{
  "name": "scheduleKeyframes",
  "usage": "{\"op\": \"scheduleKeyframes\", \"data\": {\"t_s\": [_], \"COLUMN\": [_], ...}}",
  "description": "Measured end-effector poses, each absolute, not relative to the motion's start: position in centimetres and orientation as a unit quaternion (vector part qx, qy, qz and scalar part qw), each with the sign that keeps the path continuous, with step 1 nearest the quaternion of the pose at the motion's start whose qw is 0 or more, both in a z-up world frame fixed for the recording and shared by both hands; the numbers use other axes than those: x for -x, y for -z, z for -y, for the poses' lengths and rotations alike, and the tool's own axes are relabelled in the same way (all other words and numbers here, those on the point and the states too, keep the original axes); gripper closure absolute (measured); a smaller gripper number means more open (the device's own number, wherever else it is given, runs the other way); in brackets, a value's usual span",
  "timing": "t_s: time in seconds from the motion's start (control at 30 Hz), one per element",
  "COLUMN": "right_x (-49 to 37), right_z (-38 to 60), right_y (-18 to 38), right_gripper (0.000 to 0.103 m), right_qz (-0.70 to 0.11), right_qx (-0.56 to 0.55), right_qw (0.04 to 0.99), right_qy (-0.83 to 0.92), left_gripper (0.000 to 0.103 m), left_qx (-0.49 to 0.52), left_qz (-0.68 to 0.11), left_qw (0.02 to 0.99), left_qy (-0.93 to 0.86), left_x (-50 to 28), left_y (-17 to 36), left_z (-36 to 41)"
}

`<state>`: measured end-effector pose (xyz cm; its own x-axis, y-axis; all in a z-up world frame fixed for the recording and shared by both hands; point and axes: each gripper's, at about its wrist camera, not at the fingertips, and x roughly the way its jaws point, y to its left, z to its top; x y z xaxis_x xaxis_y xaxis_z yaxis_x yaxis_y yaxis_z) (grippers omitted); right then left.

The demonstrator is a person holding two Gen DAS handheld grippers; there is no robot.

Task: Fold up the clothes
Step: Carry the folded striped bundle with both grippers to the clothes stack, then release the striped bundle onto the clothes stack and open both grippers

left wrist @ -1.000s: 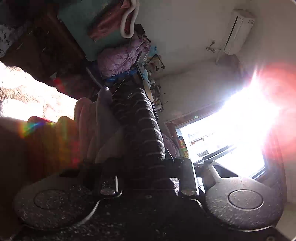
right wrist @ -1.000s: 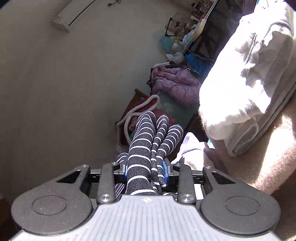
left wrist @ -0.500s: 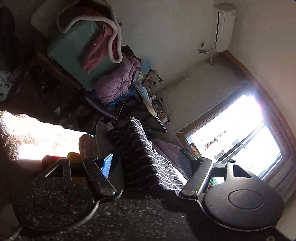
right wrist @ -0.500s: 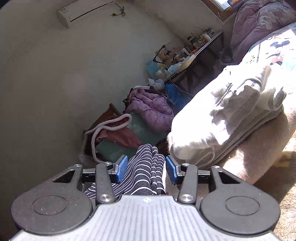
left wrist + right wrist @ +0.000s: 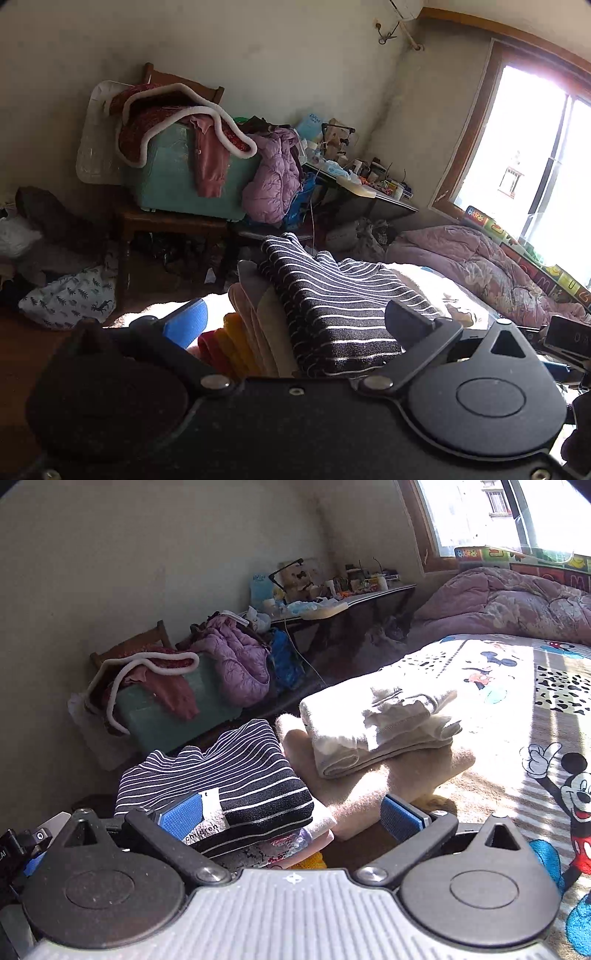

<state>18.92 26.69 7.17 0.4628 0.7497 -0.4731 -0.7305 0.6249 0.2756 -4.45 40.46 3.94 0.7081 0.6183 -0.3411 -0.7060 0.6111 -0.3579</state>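
A folded black-and-white striped garment (image 5: 332,302) lies on top of a stack of folded clothes (image 5: 240,332) at the bed's edge; it also shows in the right wrist view (image 5: 229,771). My left gripper (image 5: 295,317) is open, its jaws wide on either side of the stack. My right gripper (image 5: 291,812) is open too, its blue pads (image 5: 183,816) spread beside the striped garment. Neither holds anything.
A folded white garment (image 5: 373,720) lies on a beige one (image 5: 369,786) to the right on the Mickey Mouse bedsheet (image 5: 517,701). A pink quilt (image 5: 509,598) is bunched by the window. A chair with a teal box (image 5: 177,184), clothes and a cluttered desk (image 5: 369,188) stand beyond.
Both grippers let go of the striped garment and opened wide. It now rests folded on the stack. Both cameras swung level towards the room.
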Motion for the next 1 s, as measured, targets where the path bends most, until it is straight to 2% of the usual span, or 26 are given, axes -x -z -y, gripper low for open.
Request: {"op": "scheduleKeyframes", "data": {"t_s": [0.2, 0.43, 0.67, 1.0], "right_x": [-15.1, -12.9, -11.5, -9.9], "right_z": [-24.6, -21.4, -19.1, -17.2], "right_y": [-8.5, -9.0, -9.1, -9.4], "right_gripper": [0.001, 0.001, 0.001, 0.001], "right_qz": [-0.282, -0.295, -0.302, -0.31], "right_qx": [0.039, 0.043, 0.042, 0.03], "right_qw": [0.874, 0.87, 0.869, 0.865], "right_qy": [-0.394, -0.393, -0.39, -0.393], "left_gripper": [0.0, 0.0, 0.0, 0.0], "left_qx": [0.181, 0.119, 0.071, 0.074], "left_qz": [-0.141, -0.196, -0.198, -0.208], "left_qw": [0.89, 0.877, 0.869, 0.875], "left_qy": [-0.395, -0.421, -0.448, -0.43], "left_x": [4.5, 4.4, 4.3, 5.5], "left_y": [-4.7, -5.8, -7.6, -9.3], "left_z": [-36.0, -31.1, -28.7, -27.7]}}
